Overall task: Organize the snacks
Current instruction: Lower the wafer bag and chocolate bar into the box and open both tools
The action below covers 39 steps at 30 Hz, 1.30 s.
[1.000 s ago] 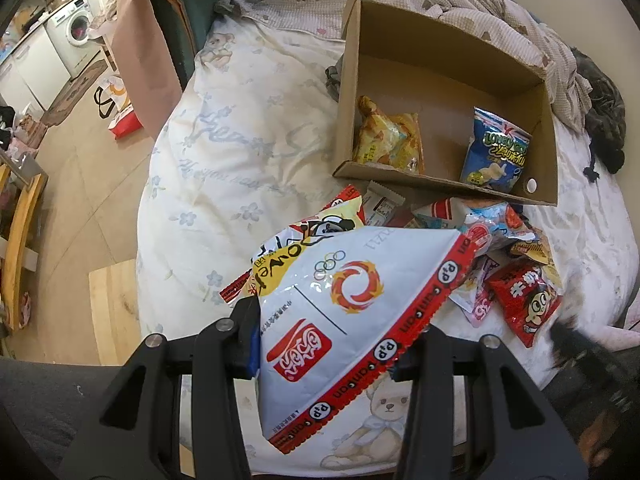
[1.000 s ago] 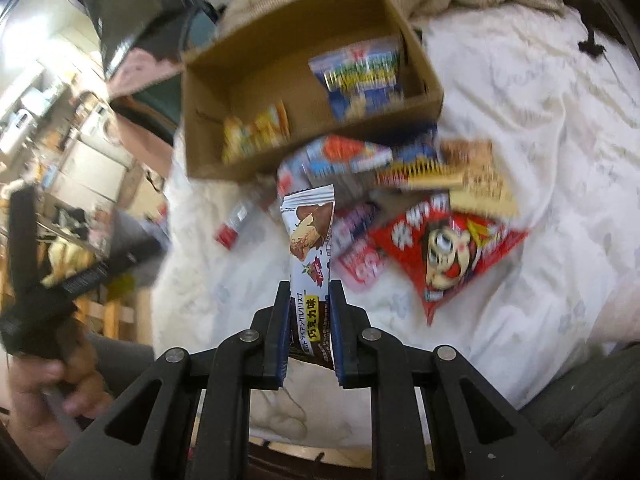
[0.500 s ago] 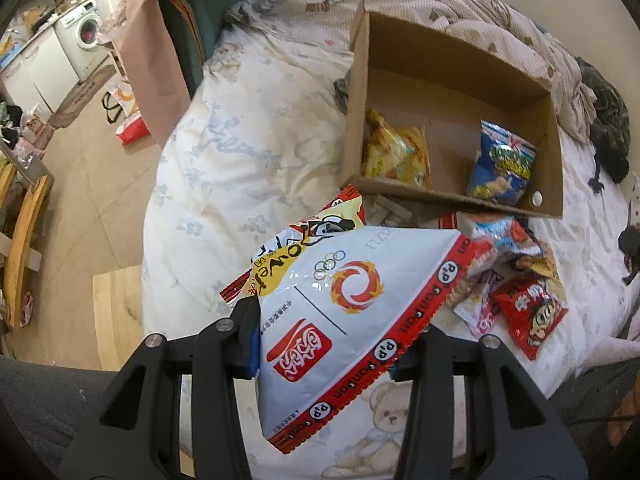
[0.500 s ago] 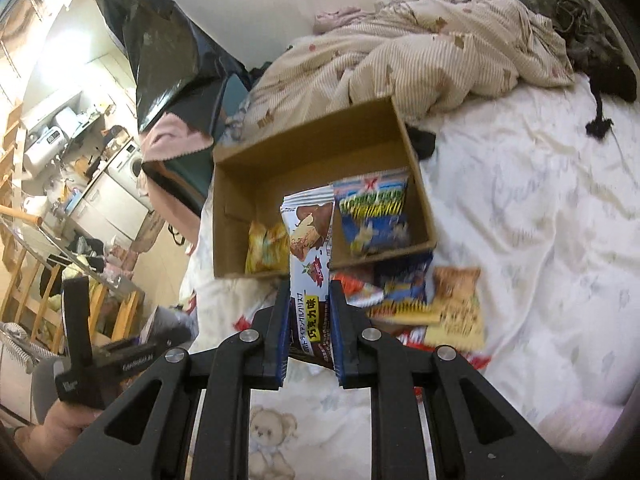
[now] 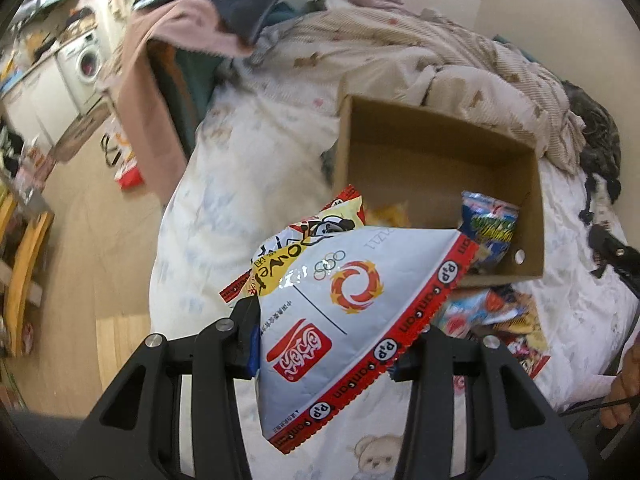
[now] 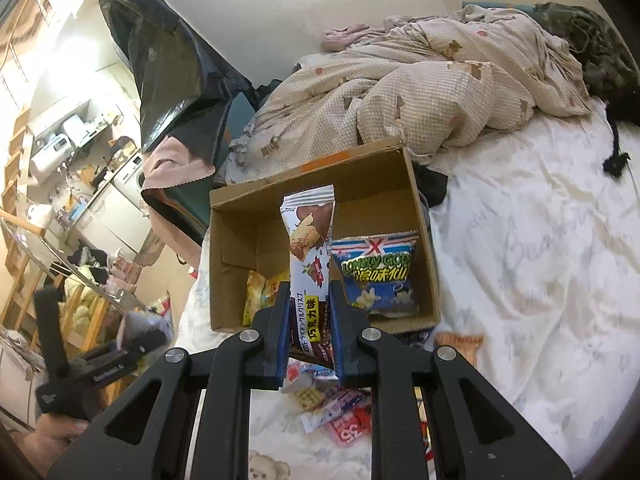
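My left gripper point(image 5: 326, 340) is shut on a large white and red snack bag point(image 5: 344, 308), held up over the bed in front of the open cardboard box point(image 5: 440, 148). My right gripper point(image 6: 310, 320) is shut on a narrow chocolate biscuit packet point(image 6: 310, 248) that stands upright before the same cardboard box point(image 6: 320, 184). Inside the box lie a blue snack bag point(image 6: 376, 276) on the right and a yellow snack bag point(image 6: 260, 292) on the left. Several loose snack packets point(image 5: 492, 316) lie on the sheet by the box's near side.
The box rests on a white bear-print sheet point(image 6: 540, 264). A crumpled beige quilt point(image 6: 440, 88) lies behind it, and a dark garment point(image 6: 600, 52) at far right. Off the bed's left edge are clothes on a chair point(image 5: 168, 92), wooden floor and a washing machine point(image 5: 88, 64).
Both grippers have risen with their packets still held. The views have tilted up, so the box sits lower and nearer, and the quilt and wall behind it now show.
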### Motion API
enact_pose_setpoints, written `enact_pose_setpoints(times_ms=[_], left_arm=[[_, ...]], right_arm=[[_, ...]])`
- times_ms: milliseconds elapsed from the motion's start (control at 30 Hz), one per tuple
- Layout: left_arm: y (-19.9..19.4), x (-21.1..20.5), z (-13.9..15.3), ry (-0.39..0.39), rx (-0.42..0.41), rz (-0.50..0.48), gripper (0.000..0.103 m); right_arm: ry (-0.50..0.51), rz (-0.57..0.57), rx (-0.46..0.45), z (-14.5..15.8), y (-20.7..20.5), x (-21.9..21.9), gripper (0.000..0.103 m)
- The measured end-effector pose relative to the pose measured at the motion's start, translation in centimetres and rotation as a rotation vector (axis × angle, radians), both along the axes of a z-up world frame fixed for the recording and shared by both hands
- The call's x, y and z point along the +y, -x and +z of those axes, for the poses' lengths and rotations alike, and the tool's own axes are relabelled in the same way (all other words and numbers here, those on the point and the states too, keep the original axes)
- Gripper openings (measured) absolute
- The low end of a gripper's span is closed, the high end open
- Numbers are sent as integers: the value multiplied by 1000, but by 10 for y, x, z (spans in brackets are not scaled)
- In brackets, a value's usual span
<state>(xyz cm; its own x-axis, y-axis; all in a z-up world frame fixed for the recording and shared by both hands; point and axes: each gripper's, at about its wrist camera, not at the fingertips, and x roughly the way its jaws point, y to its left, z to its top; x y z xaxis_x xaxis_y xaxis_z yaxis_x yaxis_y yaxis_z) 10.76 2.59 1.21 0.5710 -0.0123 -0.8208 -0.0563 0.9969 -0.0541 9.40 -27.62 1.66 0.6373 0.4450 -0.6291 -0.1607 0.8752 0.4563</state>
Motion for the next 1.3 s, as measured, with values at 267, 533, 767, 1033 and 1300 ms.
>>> enact_pose_setpoints(times_ms=[267,533,767,1033,1300], left_arm=[[-43,-44,2,-57,-53,-163,40],[-77,-56,-28,42,6,-189,40],[-88,-67,-43,38,25,-207,41],[-97,-66,-48,18,-1,-196,42],[-98,-69,-42,-19,-43,-193,43]], right_arm=[[41,29,7,-7,-28,11,18],[41,51,85,-33,-58,17,18],[7,75,132,-49,-66,28,18],[8,102,157,-58,-72,38,18],[-9,103,182,-65,-76,39,18]])
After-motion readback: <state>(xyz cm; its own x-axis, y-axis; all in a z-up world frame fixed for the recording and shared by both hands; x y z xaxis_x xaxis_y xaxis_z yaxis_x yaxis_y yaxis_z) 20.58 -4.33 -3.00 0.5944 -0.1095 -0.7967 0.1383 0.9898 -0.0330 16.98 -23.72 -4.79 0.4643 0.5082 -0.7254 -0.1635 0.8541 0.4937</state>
